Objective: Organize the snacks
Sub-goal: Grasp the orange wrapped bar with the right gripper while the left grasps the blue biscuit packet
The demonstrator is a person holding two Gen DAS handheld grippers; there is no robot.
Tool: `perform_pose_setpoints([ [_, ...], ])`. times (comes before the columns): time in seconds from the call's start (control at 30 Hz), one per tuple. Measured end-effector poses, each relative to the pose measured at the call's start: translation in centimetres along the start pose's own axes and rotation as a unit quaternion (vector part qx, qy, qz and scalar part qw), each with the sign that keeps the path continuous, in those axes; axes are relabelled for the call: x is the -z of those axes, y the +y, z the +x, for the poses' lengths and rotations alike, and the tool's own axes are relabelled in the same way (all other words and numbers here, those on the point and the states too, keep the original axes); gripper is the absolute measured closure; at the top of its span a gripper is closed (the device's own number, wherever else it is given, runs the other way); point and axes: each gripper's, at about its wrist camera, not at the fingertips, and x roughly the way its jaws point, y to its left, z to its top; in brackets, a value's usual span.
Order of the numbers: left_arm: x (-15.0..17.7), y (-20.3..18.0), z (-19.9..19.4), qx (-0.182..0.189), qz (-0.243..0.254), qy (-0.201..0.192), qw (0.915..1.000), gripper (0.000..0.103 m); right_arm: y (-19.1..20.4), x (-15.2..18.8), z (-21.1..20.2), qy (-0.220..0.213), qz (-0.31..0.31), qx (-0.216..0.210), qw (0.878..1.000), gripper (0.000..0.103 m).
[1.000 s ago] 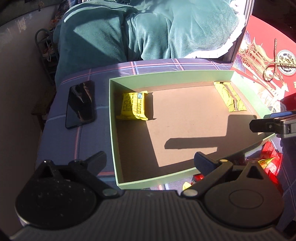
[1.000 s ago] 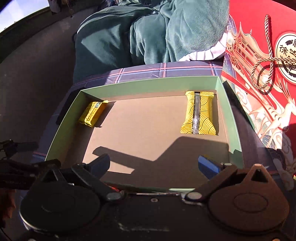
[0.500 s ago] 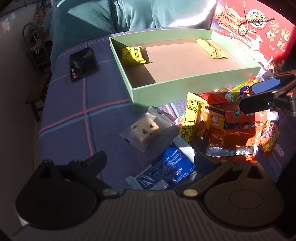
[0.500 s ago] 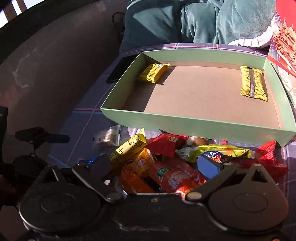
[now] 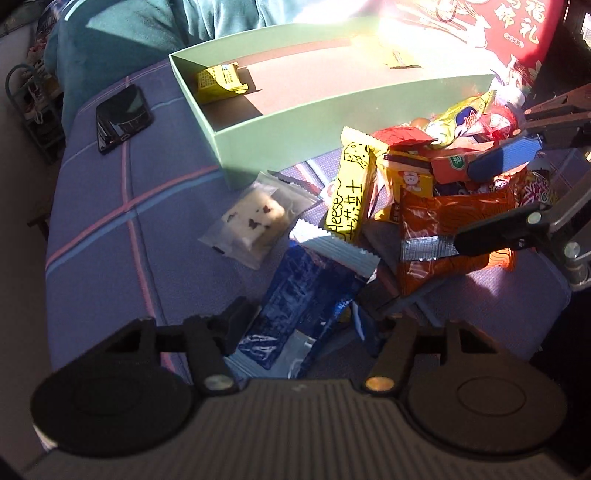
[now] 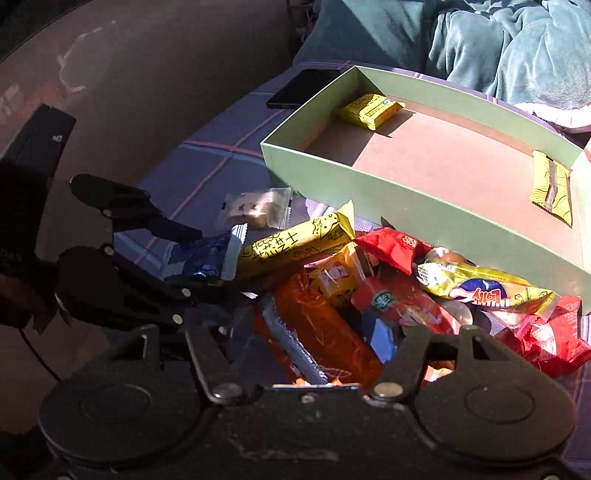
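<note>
left gripper (image 5: pixel 306 325): low over the near left edge of the snack pile, jaws just been closing, now half spread around the blue wrapper (image 5: pixel 295 306); pads look right at its edges, real pinch can't be told
right gripper (image 6: pixel 314 332): down in the middle of the pile, jaws just been closing, half spread either side of the orange packet (image 6: pixel 325 332); squeeze not clear
change from earlier: a second ago both cameras looked straight into the green box; now both grippers sit nearer, over the pile in front of it, and both have narrowed from wide open
green box (image 5: pixel 332 122): far side of the plaid cloth (image 5: pixel 110 221), open top, brown floor mostly bare
in box: small yellow bar (image 5: pixel 218 79) at far left corner, second yellow bar (image 6: pixel 550 188) at far right, same spots as before
snack pile: loose on the cloth just near the box's front wall, right of centre
yellow cheese bar (image 5: pixel 349 192): leaning on the pile's left side, end touching the blue wrapper
clear pack (image 5: pixel 255 221): white cake inside, alone left of the pile, just beside the box corner
yellow-green candy bag (image 6: pixel 480 288): on top at right
red packets (image 6: pixel 546 332): right edge of pile
phone (image 5: pixel 123 118): dark, flat on the cloth left of the box
red gift box (image 5: pixel 509 26): far right, behind the green box
teal blanket (image 6: pixel 498 40): heaped beyond the box
</note>
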Motion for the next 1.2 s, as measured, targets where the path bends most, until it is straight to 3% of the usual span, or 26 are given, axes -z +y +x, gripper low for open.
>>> perform_pose_setpoints([
  [0.07, 0.4, 0.1, -0.4, 0.002, -0.013, -0.002, 0.9999, 0.059, 0.6, 0.4, 0.6, 0.011, -0.019, 0.004, 1.000, 0.036],
  [0.27, 1.3, 1.2, -1.2, -0.025, -0.074, 0.027, 0.9965, 0.059, 2.1, 1.3, 2.0, 0.032, -0.057, 0.011, 0.998, 0.036],
  [0.47, 1.9, 1.9, -2.0, -0.037, -0.098, 0.026, 0.9941, 0.036, 2.7, 1.6, 3.2, 0.051, -0.075, 0.000, 0.996, 0.035],
  [0.6, 2.1, 3.1, -1.2, -0.049, -0.113, 0.038, 0.9916, 0.034, 2.5, 2.0, 3.7, 0.051, -0.070, 0.005, 0.996, 0.035],
  [0.73, 1.9, 3.1, -0.7, -0.046, -0.114, 0.032, 0.9919, 0.027, 3.0, 2.1, 3.5, 0.042, -0.075, 0.003, 0.996, 0.050],
  [0.8, 1.8, 2.8, -0.8, -0.044, -0.109, 0.026, 0.9927, 0.038, 3.2, 1.8, 3.6, 0.047, -0.072, 0.001, 0.996, 0.052],
  [0.83, 1.6, 2.6, -1.2, -0.043, -0.109, 0.022, 0.9929, 0.062, 3.1, 1.6, 3.6, 0.049, -0.062, -0.003, 0.997, 0.053],
  [0.87, 1.5, 2.6, -1.4, -0.046, -0.111, 0.022, 0.9925, 0.068, 2.9, 1.6, 3.5, 0.051, -0.052, -0.008, 0.997, 0.053],
  [1.1, 2.0, 2.6, -3.0, -0.053, -0.147, 0.021, 0.9875, 0.071, 1.1, 0.7, 2.2, 0.050, 0.030, -0.068, 0.996, 0.053],
  [1.2, 1.5, 2.6, -4.3, -0.057, -0.156, 0.009, 0.9861, 0.085, 0.6, 0.2, 1.2, 0.040, 0.049, -0.089, 0.994, 0.053],
])
